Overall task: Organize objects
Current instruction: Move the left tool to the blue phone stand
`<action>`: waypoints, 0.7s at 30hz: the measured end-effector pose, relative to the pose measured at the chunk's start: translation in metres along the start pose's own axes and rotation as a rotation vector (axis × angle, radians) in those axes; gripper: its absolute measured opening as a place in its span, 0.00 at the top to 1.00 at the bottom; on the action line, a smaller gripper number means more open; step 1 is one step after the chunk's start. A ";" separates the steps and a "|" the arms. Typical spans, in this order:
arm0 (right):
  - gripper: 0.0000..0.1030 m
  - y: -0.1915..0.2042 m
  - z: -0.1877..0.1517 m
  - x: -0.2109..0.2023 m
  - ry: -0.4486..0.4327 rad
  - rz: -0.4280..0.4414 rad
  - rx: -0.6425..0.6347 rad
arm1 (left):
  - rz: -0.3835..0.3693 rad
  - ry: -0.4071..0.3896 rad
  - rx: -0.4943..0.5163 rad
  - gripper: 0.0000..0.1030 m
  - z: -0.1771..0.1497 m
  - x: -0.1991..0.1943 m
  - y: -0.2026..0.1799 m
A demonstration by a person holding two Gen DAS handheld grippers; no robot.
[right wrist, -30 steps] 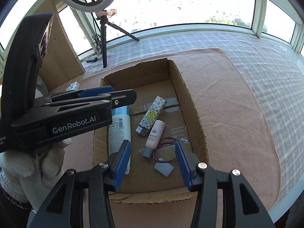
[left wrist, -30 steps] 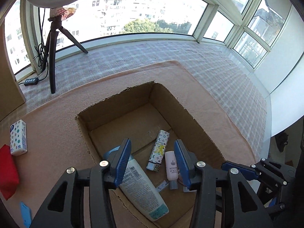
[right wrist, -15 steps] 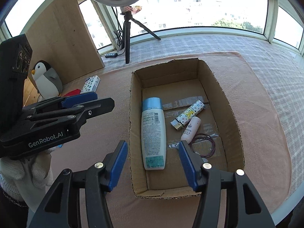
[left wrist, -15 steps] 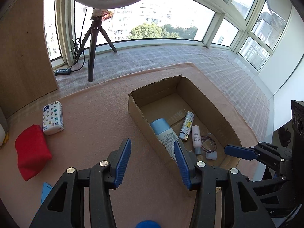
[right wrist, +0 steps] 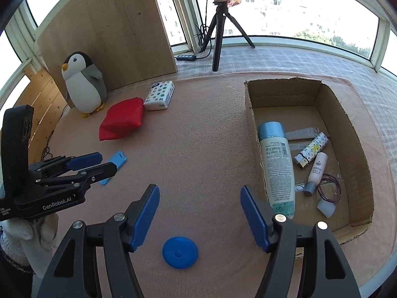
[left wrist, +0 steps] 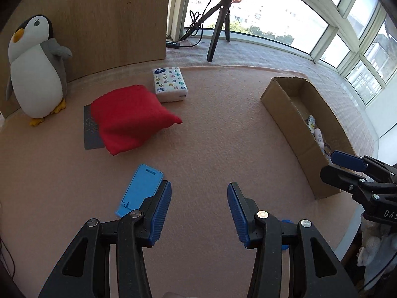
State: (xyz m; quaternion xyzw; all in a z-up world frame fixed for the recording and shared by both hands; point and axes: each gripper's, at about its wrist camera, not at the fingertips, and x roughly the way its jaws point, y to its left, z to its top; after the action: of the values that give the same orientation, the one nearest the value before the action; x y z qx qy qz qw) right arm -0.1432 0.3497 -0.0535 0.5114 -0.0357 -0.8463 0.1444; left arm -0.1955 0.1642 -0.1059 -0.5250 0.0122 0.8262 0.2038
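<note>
Open mat (right wrist: 198, 154) between red pouch (right wrist: 122, 121) and box (right wrist: 250, 114)

Home sunroom: bay windows (right wrist: 310, 12), plush penguin (right wrist: 83, 84), carpet (right wrist: 198, 149).

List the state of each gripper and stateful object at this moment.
left gripper: open, empty.
right gripper: open, empty, jaws just been opening.
cardboard box: open-topped, partly filled.
large bottle: capped, lying in box.
small pink bottle: capped, lying in box.
blue phone stand: folded flat on mat.

Bright window daylight, fisheye-warped edges
</note>
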 end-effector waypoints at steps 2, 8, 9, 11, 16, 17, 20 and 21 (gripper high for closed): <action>0.38 0.006 0.000 0.004 -0.011 0.011 0.032 | 0.023 0.005 -0.014 0.51 -0.007 -0.003 0.018; 0.38 0.029 -0.001 0.016 -0.021 0.001 0.052 | 0.057 0.019 -0.057 0.51 -0.021 -0.002 0.060; 0.38 0.033 -0.002 0.018 -0.023 -0.006 0.053 | 0.053 0.028 -0.072 0.51 -0.020 0.000 0.065; 0.38 0.039 -0.002 0.023 -0.018 0.000 0.062 | 0.025 0.053 -0.113 0.51 -0.020 0.006 0.078; 0.39 0.052 -0.002 0.038 0.016 0.016 0.065 | 0.003 0.064 -0.145 0.51 -0.021 0.016 0.095; 0.41 0.053 -0.002 0.040 0.023 0.021 0.066 | -0.002 0.064 -0.144 0.51 -0.021 0.017 0.095; 0.43 0.058 -0.004 0.048 0.049 0.037 0.071 | -0.002 0.060 -0.126 0.52 -0.019 0.020 0.095; 0.44 0.058 -0.004 0.050 0.057 0.040 0.075 | -0.006 0.060 -0.121 0.52 -0.018 0.021 0.095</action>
State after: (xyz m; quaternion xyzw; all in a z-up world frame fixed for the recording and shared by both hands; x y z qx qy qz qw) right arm -0.1493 0.2804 -0.0861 0.5398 -0.0735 -0.8263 0.1429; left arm -0.2209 0.0797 -0.1512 -0.5607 -0.0332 0.8088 0.1739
